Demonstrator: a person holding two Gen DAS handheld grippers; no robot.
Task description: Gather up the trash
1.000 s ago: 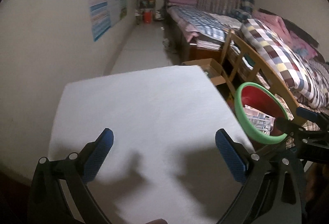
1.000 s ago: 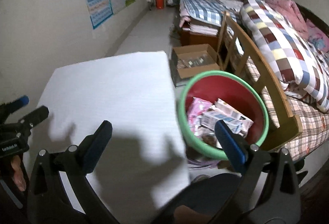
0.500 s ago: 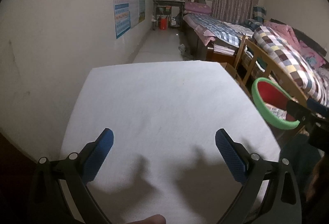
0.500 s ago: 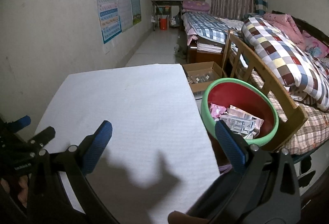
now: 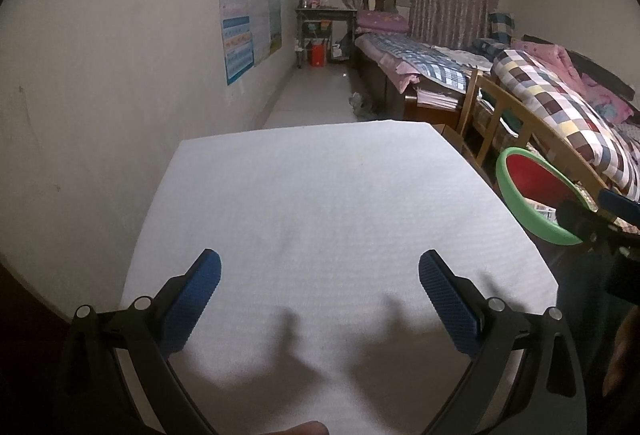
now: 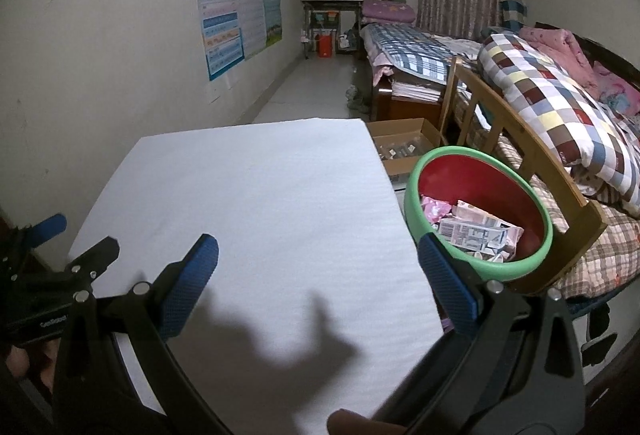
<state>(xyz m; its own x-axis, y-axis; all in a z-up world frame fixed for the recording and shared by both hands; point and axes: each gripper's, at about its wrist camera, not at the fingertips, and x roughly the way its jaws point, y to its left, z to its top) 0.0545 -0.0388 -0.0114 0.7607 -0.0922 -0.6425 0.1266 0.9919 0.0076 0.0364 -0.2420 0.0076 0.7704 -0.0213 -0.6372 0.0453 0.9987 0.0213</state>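
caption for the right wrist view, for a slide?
Open right gripper above white table; red bin holding wrappers beside it.

My tool's fingers (image 5: 188, 299) have matt, dimpled blue rubber pads. The counter (image 6: 260, 203) looks matt, finely ribbed white foam. The bin (image 6: 480, 179) is smooth plastic holding glossy wrappers (image 6: 476, 229).

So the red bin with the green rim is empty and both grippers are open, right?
Not quite. The bin isn't empty: the right wrist view shows wrappers lying inside it. The rest holds: its rim is green, and the left gripper and right gripper are both open.
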